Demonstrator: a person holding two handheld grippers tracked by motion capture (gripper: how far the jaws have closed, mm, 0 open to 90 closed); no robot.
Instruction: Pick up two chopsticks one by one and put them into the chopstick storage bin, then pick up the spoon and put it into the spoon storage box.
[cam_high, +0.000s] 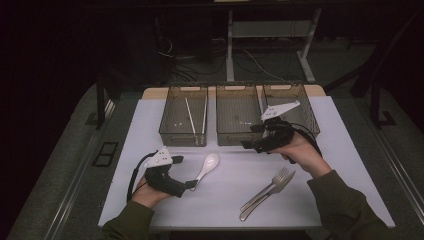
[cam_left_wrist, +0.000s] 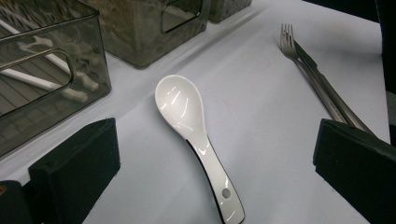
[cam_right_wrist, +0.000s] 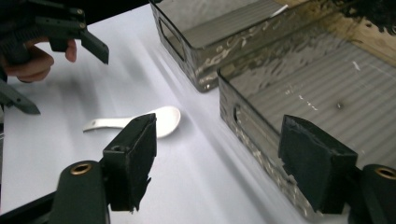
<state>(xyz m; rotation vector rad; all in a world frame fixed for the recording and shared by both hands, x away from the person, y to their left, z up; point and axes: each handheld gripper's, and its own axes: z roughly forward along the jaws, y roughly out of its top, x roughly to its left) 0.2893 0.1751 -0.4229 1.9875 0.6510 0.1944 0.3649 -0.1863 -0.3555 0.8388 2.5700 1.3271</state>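
L gripper (cam_high: 191, 184) jaws wide, empty, straddling white spoon (cam_high: 207, 165) handle near-left on table. Close low on handle mid. R gripper (cam_high: 248, 145) wide open, empty, by middle bin (cam_high: 238, 114).

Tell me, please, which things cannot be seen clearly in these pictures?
- Knife, high view: lies against the fork, so its blade is too small to read.
- Spoon, right gripper view: own jaw covers part of the bowl.
- Middle bin contents, high view: tiny specks, unreadable.
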